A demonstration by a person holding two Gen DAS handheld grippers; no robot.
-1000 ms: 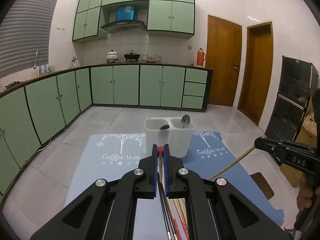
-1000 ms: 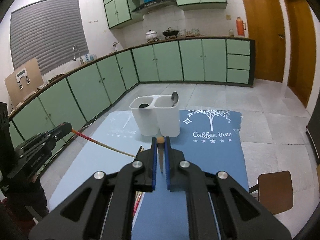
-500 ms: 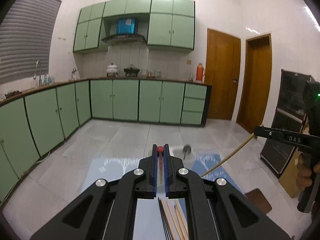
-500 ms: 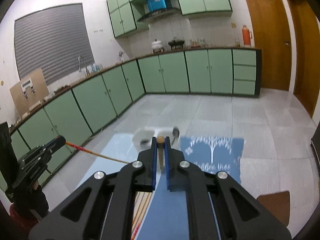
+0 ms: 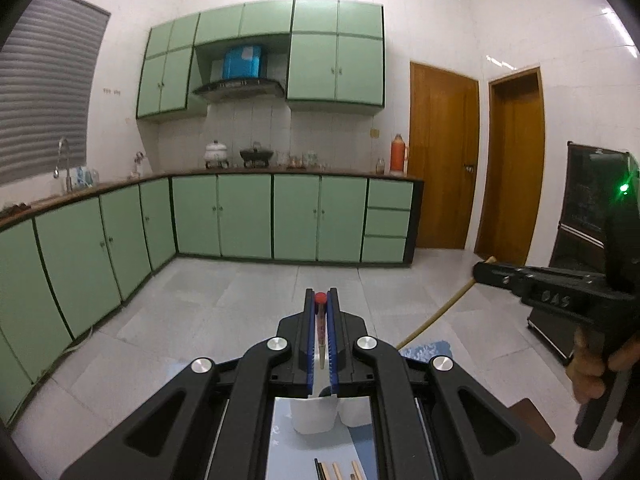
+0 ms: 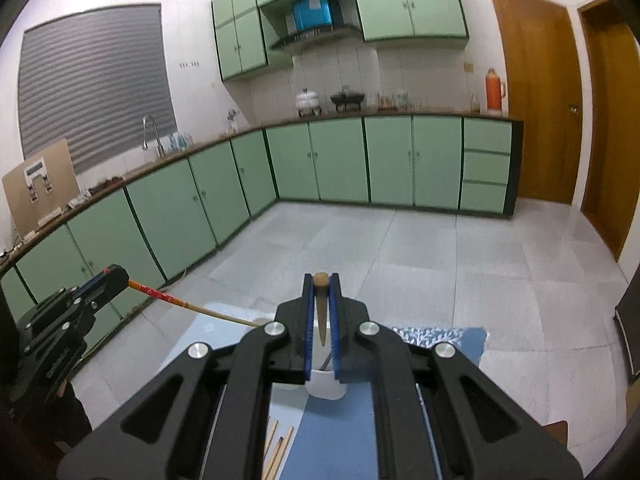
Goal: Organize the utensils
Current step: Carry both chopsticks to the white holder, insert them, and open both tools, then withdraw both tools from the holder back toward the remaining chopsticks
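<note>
My left gripper (image 5: 320,295) is shut on a red-tipped chopstick (image 5: 321,332), held up in the air. Below its jaws, through the frame, stands the white two-compartment holder (image 5: 314,416) on the blue mat (image 5: 360,452). My right gripper (image 6: 321,278) is shut on a brown-tipped wooden chopstick (image 6: 322,316), also above the holder (image 6: 326,386). Each gripper shows in the other's view: the right gripper (image 5: 482,272) with its tan stick (image 5: 440,312), and the left gripper (image 6: 116,276) with its red-banded stick (image 6: 180,302). Several loose chopsticks (image 6: 280,444) lie on the mat.
Green base cabinets (image 5: 248,216) run along the left and far walls. Two wooden doors (image 5: 444,160) and a black cabinet (image 5: 588,216) stand at the right. A brown stool (image 5: 532,416) sits beside the table. Grey floor tiles (image 6: 400,248) fill the middle.
Both grippers have risen with their chopsticks still gripped. The white holder slid from the middle of each view to under the jaws, and the mat mostly dropped out of sight.
</note>
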